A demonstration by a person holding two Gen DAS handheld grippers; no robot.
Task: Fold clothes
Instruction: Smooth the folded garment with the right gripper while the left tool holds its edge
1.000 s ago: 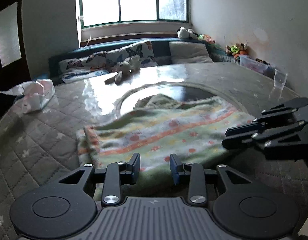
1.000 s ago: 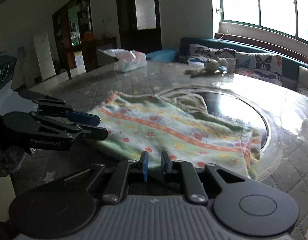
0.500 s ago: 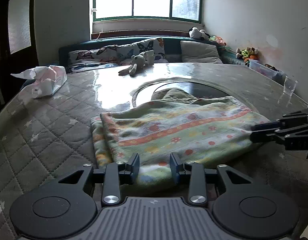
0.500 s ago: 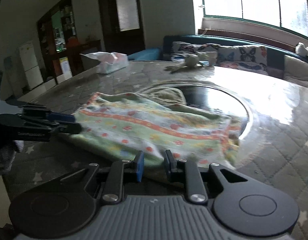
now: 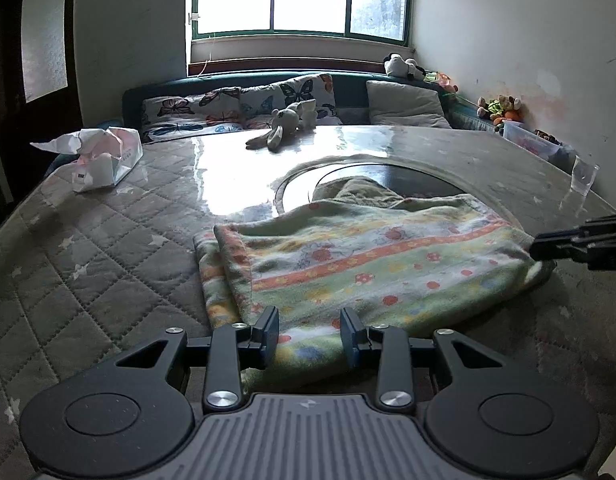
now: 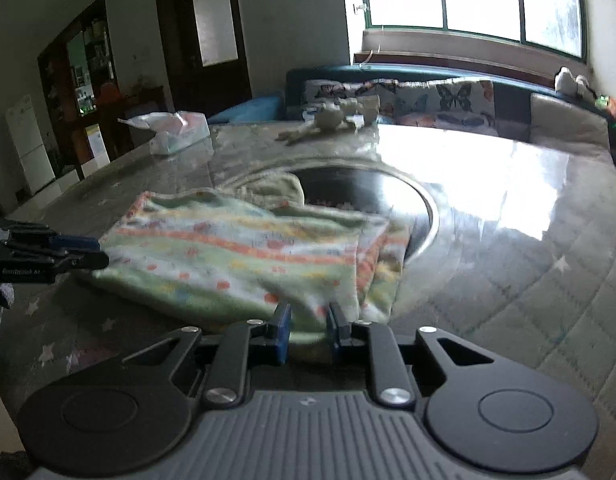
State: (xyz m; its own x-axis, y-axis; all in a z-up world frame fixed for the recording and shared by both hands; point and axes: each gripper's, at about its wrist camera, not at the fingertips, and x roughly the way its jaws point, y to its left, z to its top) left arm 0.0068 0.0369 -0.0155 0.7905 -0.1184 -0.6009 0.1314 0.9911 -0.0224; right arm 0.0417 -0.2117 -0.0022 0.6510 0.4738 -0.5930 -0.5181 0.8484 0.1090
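Note:
A green cloth with orange stripes and flowers [image 5: 367, 264] lies folded over on the quilted table cover [image 5: 108, 240], its far part over a dark round inset [image 5: 407, 178]. My left gripper [image 5: 309, 334] is at the cloth's near hem. Its jaws stand apart, with the hem lying loose between them. In the right wrist view the same cloth [image 6: 236, 256] has my right gripper [image 6: 308, 332] at its near right corner. There a narrow gap is filled by the cloth's edge, and the pads are not pressing on it. Each gripper shows in the other's view at a cloth corner: left gripper [image 6: 84, 252], right gripper [image 5: 547, 246].
A torn tissue pack [image 5: 104, 156] sits at the far left of the table and a plush rabbit [image 5: 284, 124] at the far edge. A clear plastic cup [image 5: 583, 178] stands at the right rim. A sofa with butterfly cushions [image 5: 236, 108] runs behind, under the window.
My right gripper has slid along the cloth's edge from its middle out to the corner. The left gripper has stayed at the near hem, rolling slightly to level.

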